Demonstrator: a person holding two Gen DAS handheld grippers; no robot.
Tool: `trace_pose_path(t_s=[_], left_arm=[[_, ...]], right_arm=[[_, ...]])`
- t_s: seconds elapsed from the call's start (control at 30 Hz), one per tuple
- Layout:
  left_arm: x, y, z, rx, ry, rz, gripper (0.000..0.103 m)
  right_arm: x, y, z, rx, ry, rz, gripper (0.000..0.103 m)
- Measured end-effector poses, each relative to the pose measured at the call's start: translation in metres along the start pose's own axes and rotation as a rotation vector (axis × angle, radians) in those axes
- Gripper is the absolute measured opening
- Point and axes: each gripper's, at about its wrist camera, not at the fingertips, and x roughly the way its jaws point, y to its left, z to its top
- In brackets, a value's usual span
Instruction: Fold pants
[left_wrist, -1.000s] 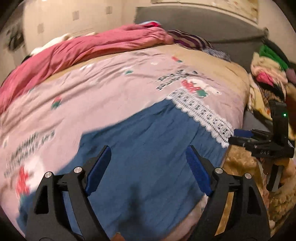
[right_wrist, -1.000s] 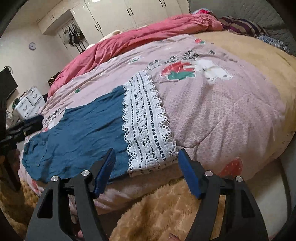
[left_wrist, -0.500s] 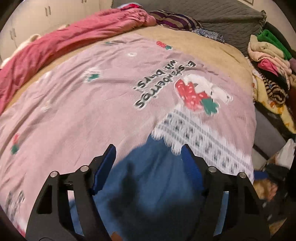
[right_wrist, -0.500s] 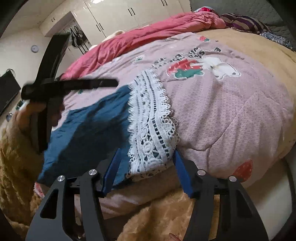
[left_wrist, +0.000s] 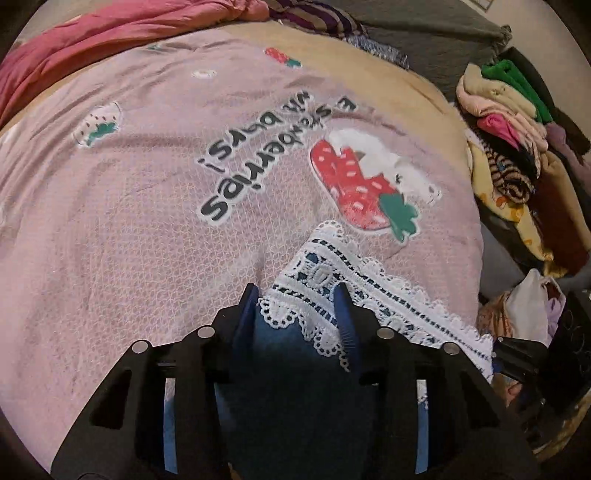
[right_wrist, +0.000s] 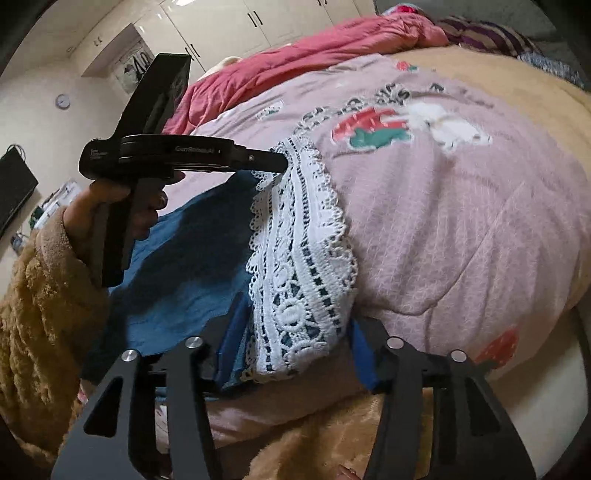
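The blue pants (right_wrist: 192, 258) lie flat on a pink quilt (left_wrist: 147, 206) printed with strawberries and lettering, spread over the bed near its front edge. Their white lace hem (right_wrist: 295, 266) runs from the middle of the quilt down to the bed's edge. The left gripper (left_wrist: 299, 317) points steeply down at the far corner of that hem; its jaws have just been closing and now stand partly apart, with the lace corner and a fold of blue cloth between them. The right-hand blue pad lies against the lace, but whether both pads press on the cloth cannot be told. In the right wrist view a hand (right_wrist: 122, 206) in a fuzzy tan sleeve (right_wrist: 40, 317) holds this gripper by its handle, its tip at the upper end of the lace. The right gripper (right_wrist: 295, 347) sits at the bed's front edge, its jaws also just closing a little and standing apart on either side of the near end of the lace hem, with gaps showing between pads and cloth. A rumpled red-pink blanket (left_wrist: 110, 40) lies along the far side of the bed, and a pile of clothes (left_wrist: 517, 140) is stacked to the right of the bed.
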Motion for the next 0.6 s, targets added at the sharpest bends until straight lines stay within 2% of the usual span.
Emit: trace_pose_path(t_s=[0.1, 0.13, 0.17, 0.23, 0.33, 0.43, 0.6], left_arm=[[0.009, 0.004, -0.001, -0.026, 0.011, -0.019, 0.039], [0.008, 0.004, -0.002, -0.028, 0.007, -0.019, 0.035], [0.006, 0.003, -0.003, -0.03, 0.004, -0.026, 0.032], [0.002, 0.0, -0.004, -0.023, -0.008, -0.012, 0.023], [-0.007, -0.002, -0.004, -0.025, -0.032, -0.009, 0.012], [-0.026, 0.005, -0.009, -0.061, -0.08, -0.075, 0.011], [-0.072, 0.022, -0.03, -0.135, -0.182, -0.139, 0.01]], right_arm=[[0.004, 0.004, -0.001, -0.019, 0.0, -0.014, 0.051], [0.004, 0.005, -0.001, -0.027, -0.002, -0.015, 0.039], [0.002, 0.006, -0.001, -0.035, -0.005, -0.008, 0.031], [-0.001, 0.008, 0.001, -0.036, -0.021, 0.044, 0.029], [-0.005, 0.02, 0.002, -0.077, -0.039, 0.046, 0.028], [-0.012, 0.031, 0.006, -0.093, -0.066, 0.097, 0.028], [-0.024, 0.058, 0.01, -0.163, -0.099, 0.14, 0.028]])
